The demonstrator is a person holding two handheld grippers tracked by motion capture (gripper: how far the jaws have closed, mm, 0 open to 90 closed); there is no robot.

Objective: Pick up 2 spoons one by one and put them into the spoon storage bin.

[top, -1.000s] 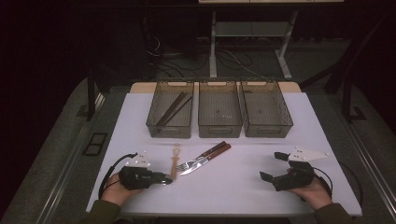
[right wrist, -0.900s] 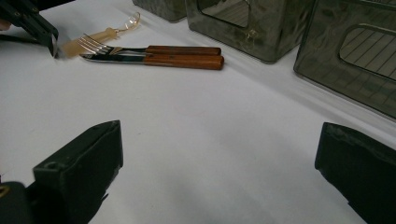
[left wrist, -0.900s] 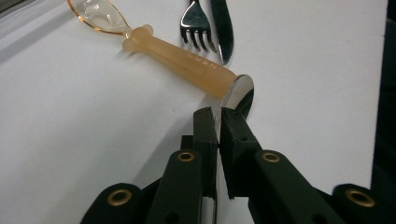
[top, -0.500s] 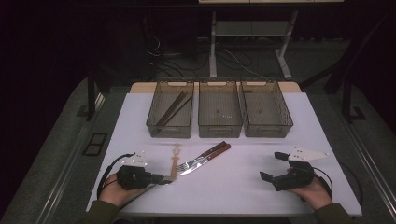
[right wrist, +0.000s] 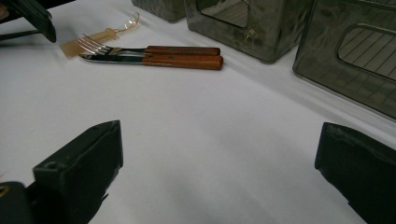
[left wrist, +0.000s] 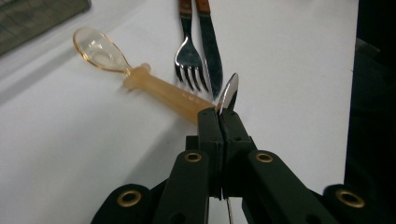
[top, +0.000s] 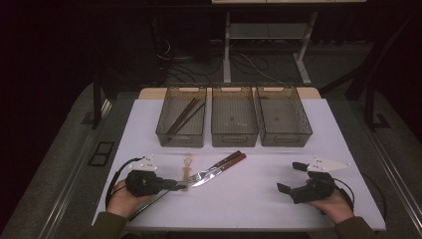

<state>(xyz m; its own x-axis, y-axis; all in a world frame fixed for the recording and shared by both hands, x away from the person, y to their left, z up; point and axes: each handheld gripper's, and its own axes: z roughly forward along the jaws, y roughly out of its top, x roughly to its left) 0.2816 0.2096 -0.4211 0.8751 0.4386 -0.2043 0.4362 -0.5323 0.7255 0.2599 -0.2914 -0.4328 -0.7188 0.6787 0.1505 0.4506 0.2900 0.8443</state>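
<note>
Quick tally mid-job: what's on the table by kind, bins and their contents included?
Bins: 3
Chopsticks, in the left bin: 2
Spoon: 1
Fork: 1
Knife: 1
Total: 8

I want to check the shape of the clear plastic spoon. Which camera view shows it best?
The left gripper view: the spoon lies close and sharp there, with bowl and handle both plain. The high view shows the spoon small and pale. The right gripper view shows it far off, behind the fork.
</note>
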